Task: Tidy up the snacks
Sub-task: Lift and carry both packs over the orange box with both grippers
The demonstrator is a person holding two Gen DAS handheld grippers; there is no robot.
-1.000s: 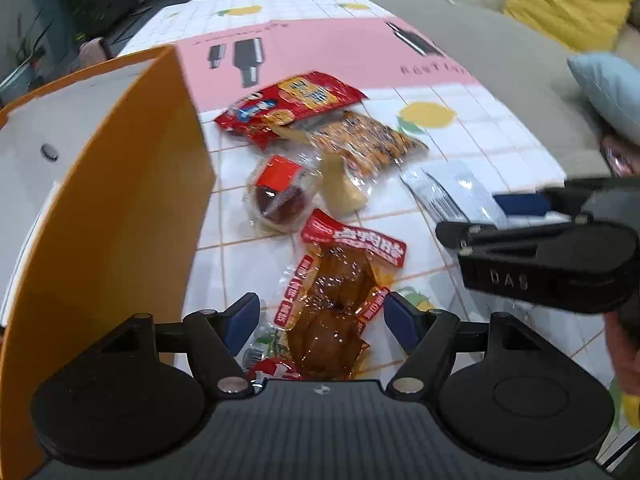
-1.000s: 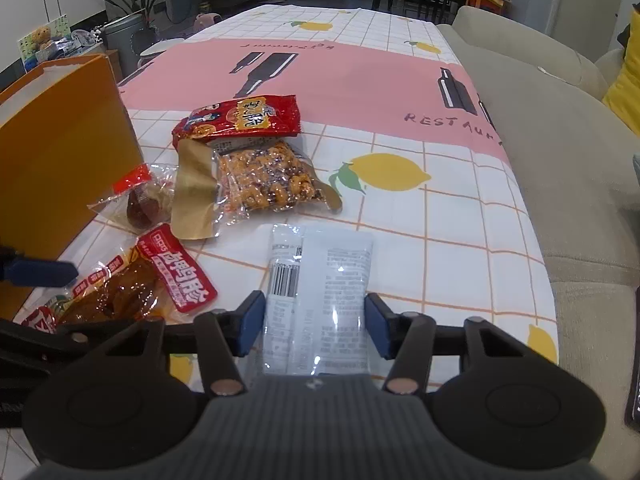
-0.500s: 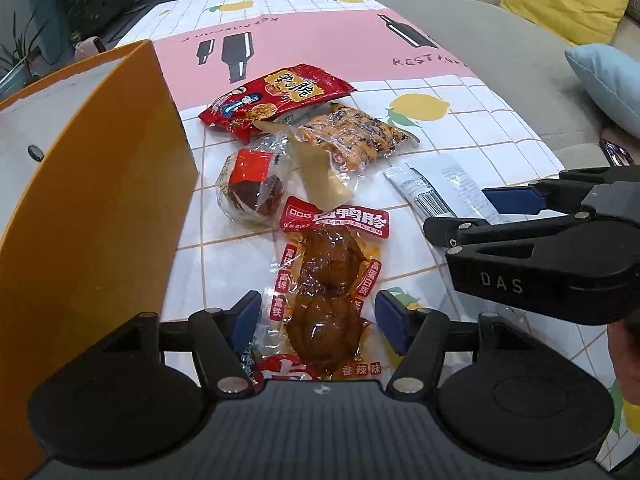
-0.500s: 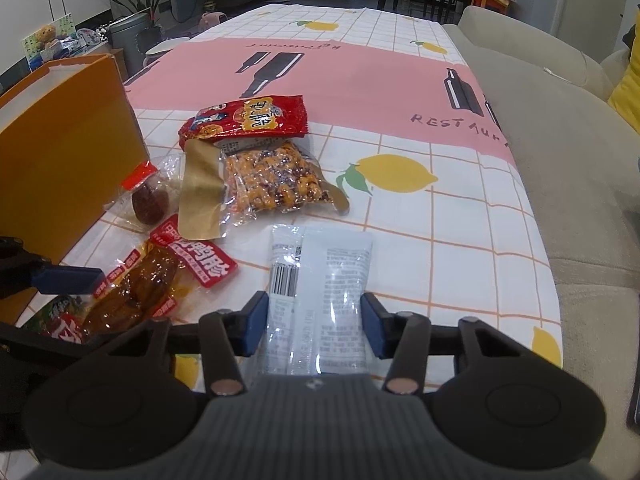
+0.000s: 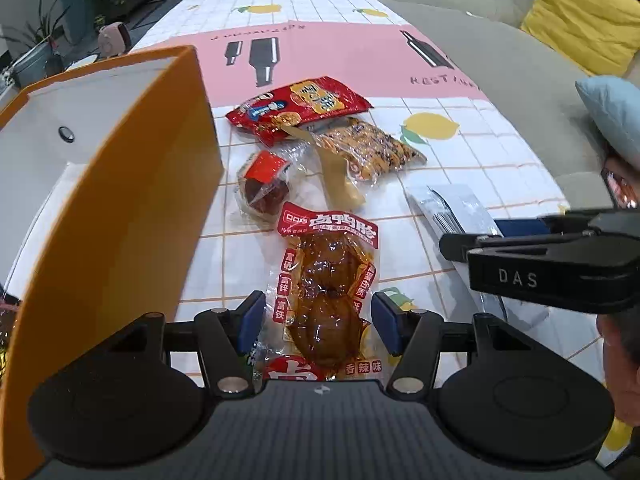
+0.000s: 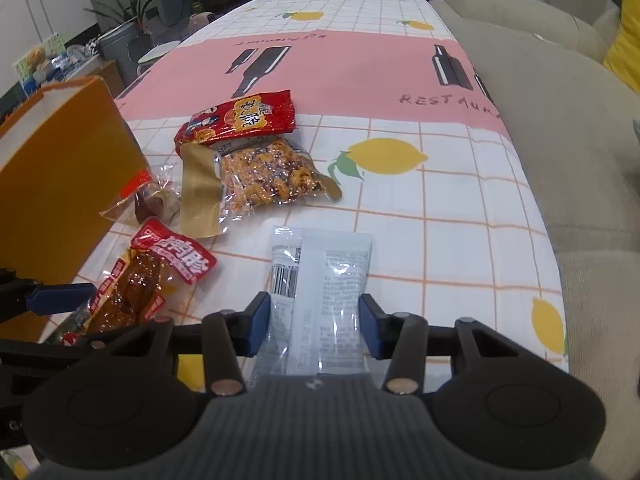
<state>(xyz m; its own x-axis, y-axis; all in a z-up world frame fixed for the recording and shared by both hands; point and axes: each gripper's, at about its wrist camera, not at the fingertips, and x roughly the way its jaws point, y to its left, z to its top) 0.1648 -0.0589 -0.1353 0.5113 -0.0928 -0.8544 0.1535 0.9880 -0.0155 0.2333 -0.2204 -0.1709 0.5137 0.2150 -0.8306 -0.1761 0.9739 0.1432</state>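
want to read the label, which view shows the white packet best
The right wrist view: the white packet lies flat between the right gripper fingers, barcode side up. The left wrist view catches only a foreshortened strip, partly behind that gripper.

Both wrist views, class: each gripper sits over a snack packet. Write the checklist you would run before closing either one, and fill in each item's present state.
1. Left gripper open, straddling the brown meat packet: ok.
2. Right gripper open, straddling the white packet: ok.
3. Fingertips low enough to pinch the packets: cannot tell.
4. Grippers clear of each other: ok, apart in both views.
5. Orange box open to receive snacks: ok.
6. Meat packet free of the green wrapper beside it: cannot tell.
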